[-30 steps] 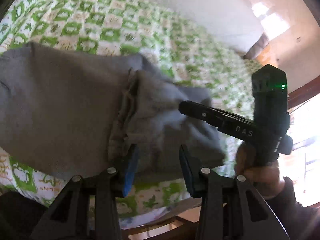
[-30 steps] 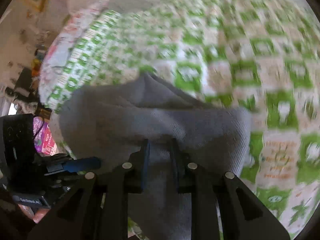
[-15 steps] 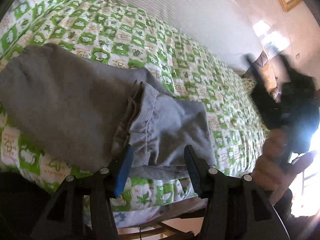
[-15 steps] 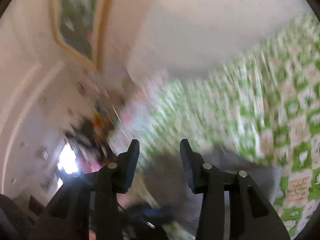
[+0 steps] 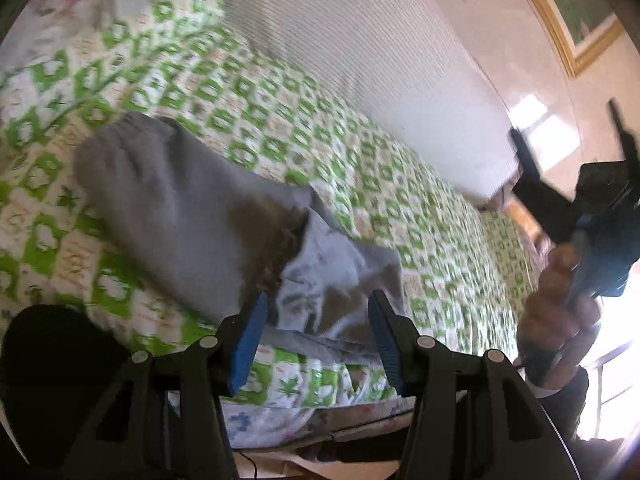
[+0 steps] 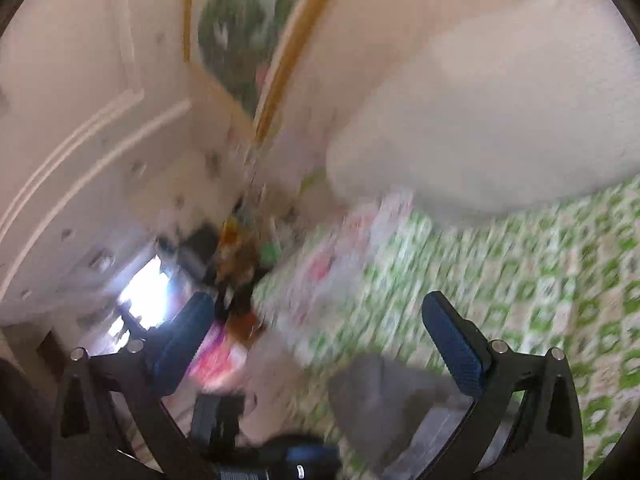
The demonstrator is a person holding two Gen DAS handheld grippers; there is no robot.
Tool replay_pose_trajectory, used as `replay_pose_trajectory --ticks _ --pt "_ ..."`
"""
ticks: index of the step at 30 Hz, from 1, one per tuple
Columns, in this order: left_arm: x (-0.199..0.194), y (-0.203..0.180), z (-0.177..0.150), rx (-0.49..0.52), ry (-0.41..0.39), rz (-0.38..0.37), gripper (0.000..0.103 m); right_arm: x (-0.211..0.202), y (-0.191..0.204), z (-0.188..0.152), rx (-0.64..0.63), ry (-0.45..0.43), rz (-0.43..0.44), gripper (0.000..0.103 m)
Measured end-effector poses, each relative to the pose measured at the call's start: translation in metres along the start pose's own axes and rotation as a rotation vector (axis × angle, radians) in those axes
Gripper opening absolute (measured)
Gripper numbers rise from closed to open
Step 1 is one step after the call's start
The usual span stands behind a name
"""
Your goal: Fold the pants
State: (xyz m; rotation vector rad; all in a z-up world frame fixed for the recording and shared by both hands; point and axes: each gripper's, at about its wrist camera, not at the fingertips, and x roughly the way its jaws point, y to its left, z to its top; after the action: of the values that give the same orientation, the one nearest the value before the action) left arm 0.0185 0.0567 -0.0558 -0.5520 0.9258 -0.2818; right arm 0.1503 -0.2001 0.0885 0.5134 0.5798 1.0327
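The grey pants (image 5: 192, 216) lie folded in a bundle on the bed (image 5: 280, 116), seemingly done; left gripper (image 5: 316, 328) hangs half-open and empty above them, right gripper (image 6: 320, 340) empty, jaws opening wide

Bright daylight all over. White glare at the right edge of the left wrist view, washing out the window (image 5: 612, 380) there. Another glowing patch at the lower left of the right wrist view. Soft shadow in the folds of the grey pants (image 5: 192, 216). Heavy smear across the right wrist view. Round dark corners and bent edges in both.
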Motion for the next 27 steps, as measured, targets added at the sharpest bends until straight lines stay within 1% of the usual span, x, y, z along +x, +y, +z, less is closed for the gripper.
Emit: replay_pose_trajectory --ticks 4,6,7,9,10,12,13,14,18,19,21,23,25,27 --pt "-0.010 0.020 0.009 -0.067 -0.038 0.035 0.053 0.039 -0.003 -0.001 -0.057 0.182 -0.011 0.103" --pt "-0.013 0.032 0.012 -0.111 -0.048 0.060 0.053 0.060 -0.010 -0.002 -0.069 0.289 -0.014 0.103" --pt "-0.014 0.041 0.014 -0.142 -0.055 0.072 0.053 0.069 -0.013 -0.004 -0.080 0.330 -0.023 0.103" --pt "-0.014 0.053 0.016 -0.172 -0.054 0.087 0.053 0.093 -0.016 -0.009 -0.117 0.413 -0.018 0.103" --pt "-0.014 0.059 0.017 -0.187 -0.055 0.104 0.053 0.098 -0.018 -0.012 -0.130 0.436 -0.010 0.102" --pt "-0.014 0.072 0.020 -0.218 -0.057 0.116 0.053 0.121 -0.021 -0.019 -0.156 0.508 -0.003 0.098" --pt "-0.012 0.078 0.022 -0.234 -0.052 0.121 0.053 0.135 -0.023 -0.023 -0.166 0.550 -0.015 0.091" --pt "-0.011 0.084 0.024 -0.253 -0.051 0.133 0.053 0.145 -0.025 -0.026 -0.173 0.576 -0.025 0.081" --pt "-0.005 0.099 0.031 -0.299 -0.055 0.128 0.053 0.188 -0.034 -0.039 -0.217 0.694 -0.047 0.071" --pt "-0.003 0.101 0.033 -0.303 -0.058 0.129 0.053 0.200 -0.035 -0.043 -0.237 0.732 -0.056 0.064" --pt "-0.001 0.103 0.035 -0.300 -0.049 0.139 0.053 0.224 -0.040 -0.051 -0.273 0.812 -0.062 0.062" --pt "0.003 0.108 0.039 -0.306 -0.046 0.153 0.054 0.243 -0.041 -0.057 -0.295 0.871 -0.055 0.062" --pt "0.006 0.117 0.041 -0.323 -0.044 0.162 0.054 0.264 -0.045 -0.063 -0.320 0.939 -0.054 0.060" --pt "0.010 0.126 0.044 -0.347 -0.042 0.155 0.054 0.281 -0.052 -0.067 -0.323 0.993 -0.073 0.059"
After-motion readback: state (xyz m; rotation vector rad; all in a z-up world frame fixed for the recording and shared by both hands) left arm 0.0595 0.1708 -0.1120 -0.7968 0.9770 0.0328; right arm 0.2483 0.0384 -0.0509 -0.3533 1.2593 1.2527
